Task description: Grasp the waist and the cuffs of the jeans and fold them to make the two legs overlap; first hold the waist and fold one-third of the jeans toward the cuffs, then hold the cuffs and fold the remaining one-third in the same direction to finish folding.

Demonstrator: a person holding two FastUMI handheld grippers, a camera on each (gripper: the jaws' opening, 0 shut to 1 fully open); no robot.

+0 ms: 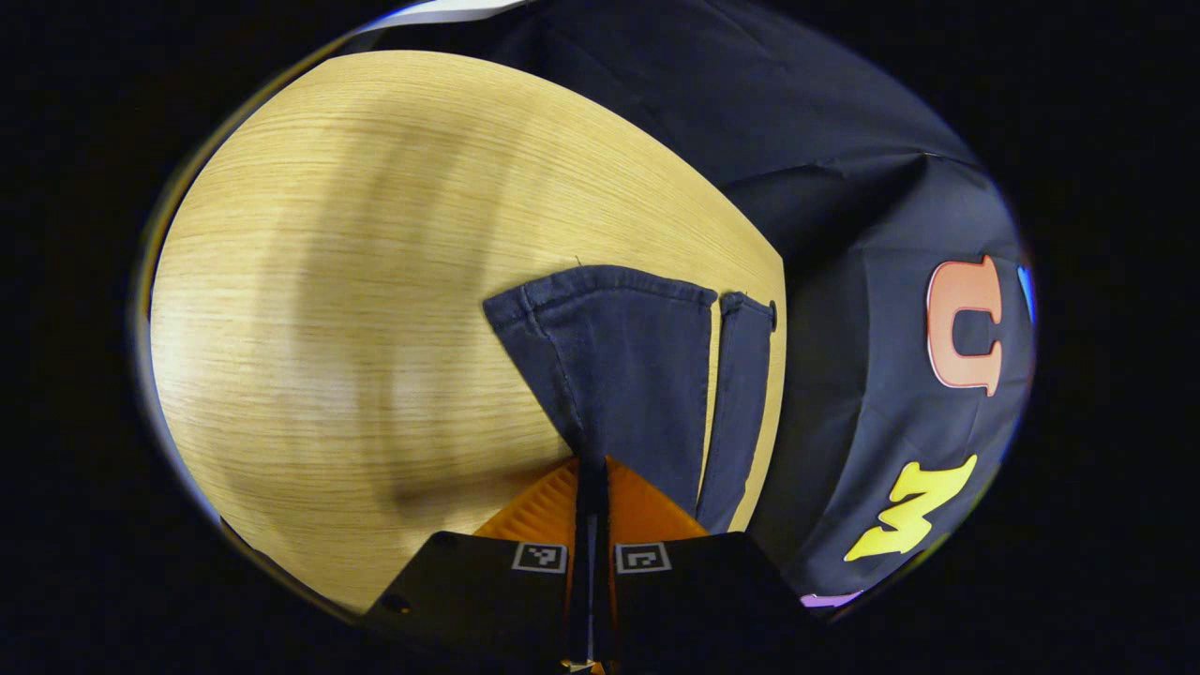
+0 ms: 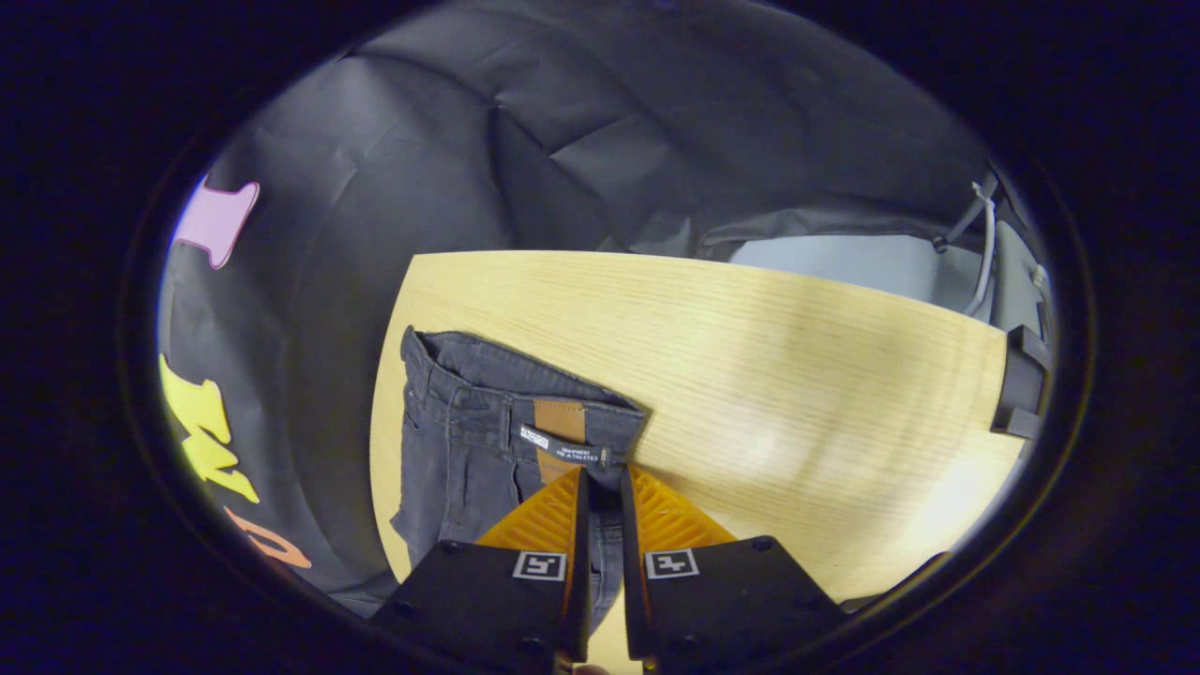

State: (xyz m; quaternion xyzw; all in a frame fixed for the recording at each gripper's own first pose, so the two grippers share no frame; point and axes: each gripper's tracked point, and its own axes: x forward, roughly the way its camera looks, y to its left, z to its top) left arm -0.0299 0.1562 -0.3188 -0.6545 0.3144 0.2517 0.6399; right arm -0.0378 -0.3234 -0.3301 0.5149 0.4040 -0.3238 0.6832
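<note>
L gripper [image 1: 592, 469], nearest the lens in left gripper view: fingers pinched nearly together w/ a thin fold of dark denim between them, so clenched on the jeans [image 1: 619, 375] at the cuff end. From the grip, one leg fans out to its hemmed cuff [image 1: 600, 286]; 2nd leg's cuff [image 1: 747, 309] lies just beside it, narrow strip of table showing between. Both cuffs sit near the edge of the light wood table [image 1: 375, 281], booth wall beyond.

R gripper [image 2: 600, 483] in right gripper view: fingers close together, clamped on the waistband [image 2: 525, 394] edge just below the tan leather patch [image 2: 560, 420]. Waist end lies flat-ish near the table's left edge, waistband opening slightly gaping. A black clamp-like fitting [image 2: 1017, 384] sits on the table's far right edge; can't tell what it is.
</note>
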